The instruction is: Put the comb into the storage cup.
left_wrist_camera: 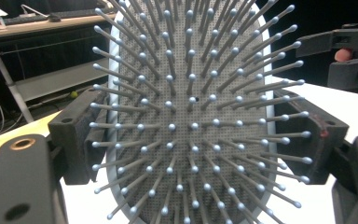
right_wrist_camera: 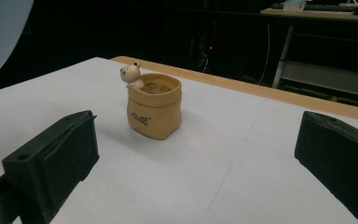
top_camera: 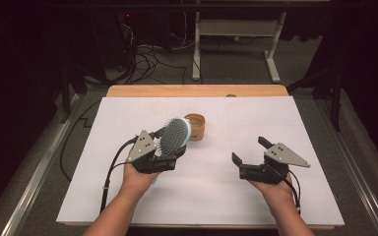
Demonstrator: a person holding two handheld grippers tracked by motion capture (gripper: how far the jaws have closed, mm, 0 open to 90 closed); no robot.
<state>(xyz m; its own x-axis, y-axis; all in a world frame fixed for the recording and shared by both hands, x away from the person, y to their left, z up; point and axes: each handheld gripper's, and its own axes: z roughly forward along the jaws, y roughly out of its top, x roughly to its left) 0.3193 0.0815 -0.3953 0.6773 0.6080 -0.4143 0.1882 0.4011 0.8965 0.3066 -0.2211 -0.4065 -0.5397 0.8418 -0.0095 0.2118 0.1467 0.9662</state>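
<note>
Presently, a hairbrush is held lifted off the white counter by the left claw, its jaws closed on the paddle's edges, bristles facing the claw's camera. The right claw, at about 4 o'clock from the brush, is spread wide and holds nothing. Farther off, at 1 o'clock from the brush, a tan cup with a small bear figure on its rim stands upright. Pick-up is judged done; placement, likely into the cup, remains.
</note>
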